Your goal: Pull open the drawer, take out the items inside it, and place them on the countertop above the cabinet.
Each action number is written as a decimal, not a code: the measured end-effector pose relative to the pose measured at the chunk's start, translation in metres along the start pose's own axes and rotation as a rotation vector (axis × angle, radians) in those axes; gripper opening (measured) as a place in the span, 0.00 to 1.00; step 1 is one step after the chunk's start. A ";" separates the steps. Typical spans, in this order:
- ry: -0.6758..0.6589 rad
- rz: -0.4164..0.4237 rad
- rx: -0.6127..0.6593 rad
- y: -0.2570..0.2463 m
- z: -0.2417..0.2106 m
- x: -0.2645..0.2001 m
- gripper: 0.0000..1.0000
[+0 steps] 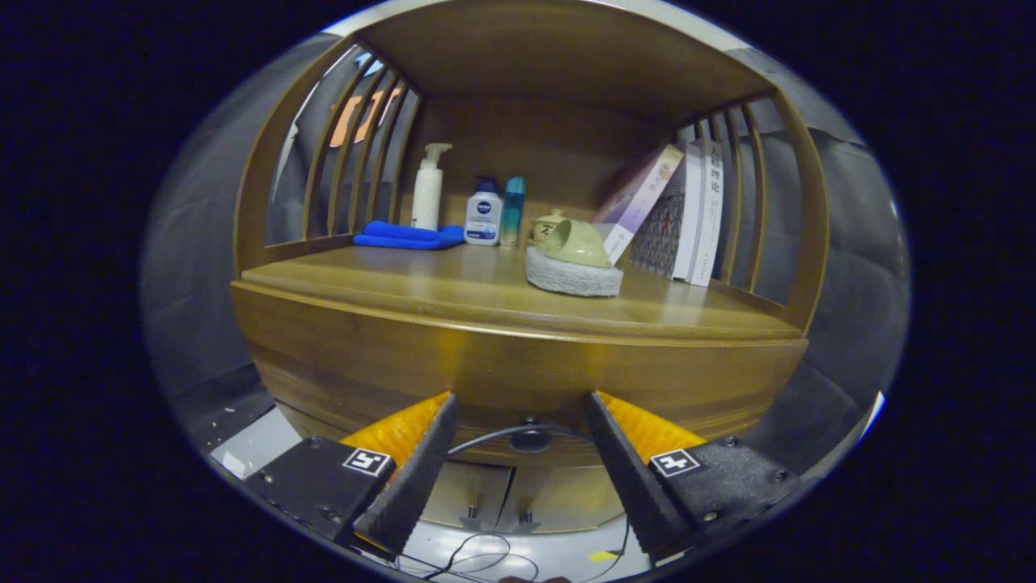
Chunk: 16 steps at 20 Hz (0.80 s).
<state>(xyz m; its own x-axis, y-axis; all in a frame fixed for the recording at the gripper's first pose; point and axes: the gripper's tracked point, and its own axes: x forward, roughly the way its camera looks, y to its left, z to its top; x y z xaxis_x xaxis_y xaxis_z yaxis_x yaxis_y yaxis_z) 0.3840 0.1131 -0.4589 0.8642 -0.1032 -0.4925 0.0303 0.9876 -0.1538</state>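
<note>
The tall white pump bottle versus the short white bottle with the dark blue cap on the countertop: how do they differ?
The tall white pump bottle has a white pump head; the short white bottle with the dark blue cap is squatter and closer to the slim teal bottle. Both stand upright, well beyond the open fingers.

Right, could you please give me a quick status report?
Gripper open, fingers either side of the knob, not touching. Drawer shut. Nothing in the way; slipper and bottles on the countertop above.

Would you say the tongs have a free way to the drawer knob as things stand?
Probably yes: the tongs are open, and the knob sits between their fingers on the drawer front, with nothing but a thin cable beside it.
</note>
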 end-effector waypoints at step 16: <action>-0.370 -0.079 0.015 -0.135 0.143 -0.168 1.00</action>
<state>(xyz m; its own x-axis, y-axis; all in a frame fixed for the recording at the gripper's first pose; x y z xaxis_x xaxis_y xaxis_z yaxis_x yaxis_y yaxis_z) 0.3064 0.0144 -0.2329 0.9818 -0.1324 -0.1362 0.1092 0.9801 -0.1656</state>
